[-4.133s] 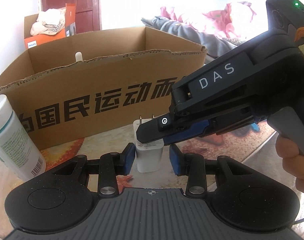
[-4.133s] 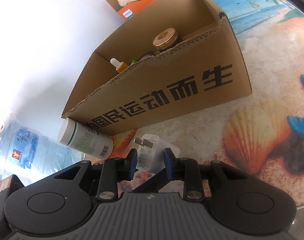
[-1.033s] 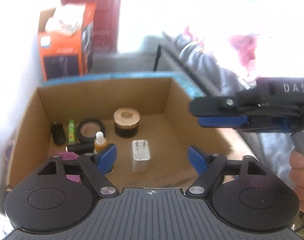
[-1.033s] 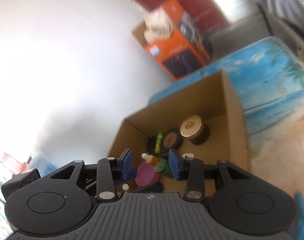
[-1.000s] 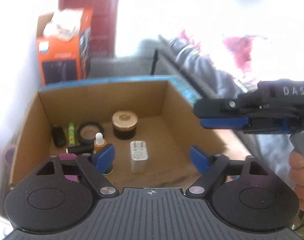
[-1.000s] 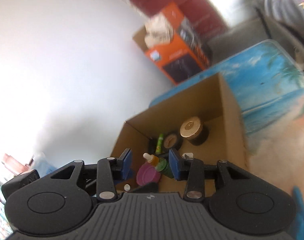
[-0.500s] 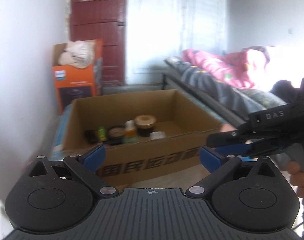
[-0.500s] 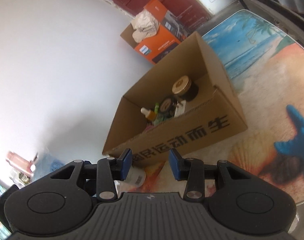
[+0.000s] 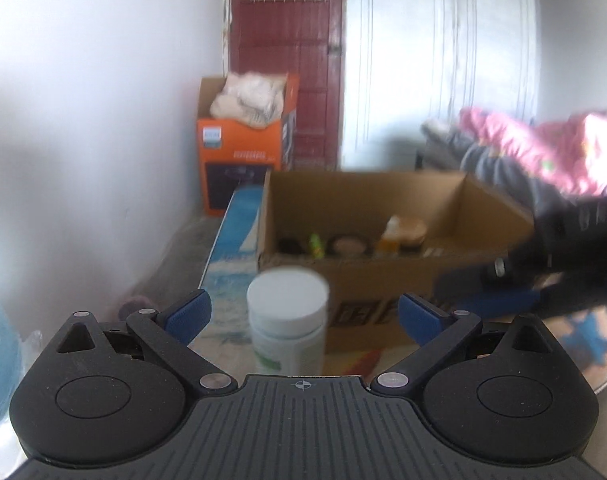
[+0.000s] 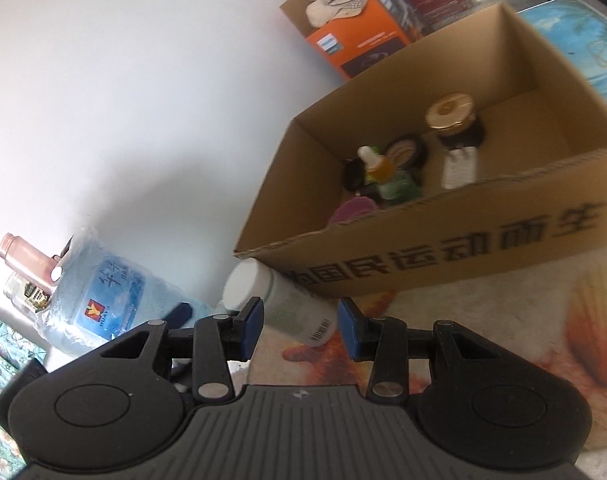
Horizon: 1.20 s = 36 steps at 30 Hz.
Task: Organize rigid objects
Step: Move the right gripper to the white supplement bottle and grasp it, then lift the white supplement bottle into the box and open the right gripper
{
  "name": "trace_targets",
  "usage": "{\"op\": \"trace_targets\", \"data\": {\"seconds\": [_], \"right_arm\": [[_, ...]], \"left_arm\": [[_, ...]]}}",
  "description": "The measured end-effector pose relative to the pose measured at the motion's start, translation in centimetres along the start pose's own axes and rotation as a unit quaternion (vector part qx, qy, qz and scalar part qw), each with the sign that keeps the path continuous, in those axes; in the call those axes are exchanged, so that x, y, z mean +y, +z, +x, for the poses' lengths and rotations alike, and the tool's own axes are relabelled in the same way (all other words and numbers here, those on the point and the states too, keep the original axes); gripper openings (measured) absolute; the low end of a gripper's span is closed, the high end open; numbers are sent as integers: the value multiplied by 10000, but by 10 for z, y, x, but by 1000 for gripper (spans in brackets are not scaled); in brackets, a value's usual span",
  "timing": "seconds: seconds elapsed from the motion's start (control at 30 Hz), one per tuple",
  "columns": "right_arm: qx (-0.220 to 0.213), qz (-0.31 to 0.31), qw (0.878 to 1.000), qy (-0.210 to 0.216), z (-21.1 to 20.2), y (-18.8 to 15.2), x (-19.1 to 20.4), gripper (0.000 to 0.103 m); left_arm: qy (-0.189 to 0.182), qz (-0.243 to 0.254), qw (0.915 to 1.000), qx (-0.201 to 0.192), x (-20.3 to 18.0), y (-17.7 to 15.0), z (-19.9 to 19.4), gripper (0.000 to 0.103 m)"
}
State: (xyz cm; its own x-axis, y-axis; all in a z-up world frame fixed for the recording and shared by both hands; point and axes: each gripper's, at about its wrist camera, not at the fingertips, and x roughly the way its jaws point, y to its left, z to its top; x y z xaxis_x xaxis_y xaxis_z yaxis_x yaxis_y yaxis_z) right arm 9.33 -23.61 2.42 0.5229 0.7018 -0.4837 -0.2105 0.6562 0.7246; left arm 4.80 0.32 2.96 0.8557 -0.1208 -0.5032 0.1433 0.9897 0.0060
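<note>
White bottle (image 9: pixel 287 320) stands upright on the table, just in front of the cardboard box (image 10: pixel 463 248). Left gripper (image 9: pixel 303 314) is spread wide, lined up to straddle it. Right gripper (image 10: pixel 299 322) is half-parted, prob. empty; view's blurry.

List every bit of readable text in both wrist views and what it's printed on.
"国民运动而生" in black on the front of the cardboard box; its first character is cut off.
"HUAYU" under a red and yellow logo on the water jug; the blue characters above it are too blurred.
White bottle: barcode and green print, too small.
Orange box: logo and lettering, too blurred.
</note>
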Motion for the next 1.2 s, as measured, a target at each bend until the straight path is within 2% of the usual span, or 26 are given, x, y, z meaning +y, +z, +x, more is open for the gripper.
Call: {"op": "trace_targets", "data": {"seconds": [0.23, 0.3, 0.37, 0.47, 0.5, 0.73, 1.2], "right_arm": [[241, 7, 9996, 151, 51, 14, 20, 43], [283, -51, 9995, 90, 63, 17, 25, 43], [339, -40, 9994, 59, 73, 19, 27, 43], [408, -53, 9991, 40, 84, 20, 29, 43], [418, -67, 9991, 49, 86, 19, 30, 43], [396, 3, 9992, 104, 82, 17, 29, 40], [-69, 577, 9981, -214, 17, 9, -14, 42]], "left_arm": [[5, -69, 9984, 561, 8, -9, 37, 89], [-20, -131, 9976, 681, 10, -8, 44, 78], [-13, -211, 9963, 836, 12, -8, 52, 73], [-6, -277, 9951, 953, 13, -11, 56, 57], [-18, -300, 9944, 1009, 14, -12, 57, 55], [-71, -310, 9934, 1098, 6, -11, 53, 54], [-713, 47, 9889, 1303, -60, -9, 43, 53]]}}
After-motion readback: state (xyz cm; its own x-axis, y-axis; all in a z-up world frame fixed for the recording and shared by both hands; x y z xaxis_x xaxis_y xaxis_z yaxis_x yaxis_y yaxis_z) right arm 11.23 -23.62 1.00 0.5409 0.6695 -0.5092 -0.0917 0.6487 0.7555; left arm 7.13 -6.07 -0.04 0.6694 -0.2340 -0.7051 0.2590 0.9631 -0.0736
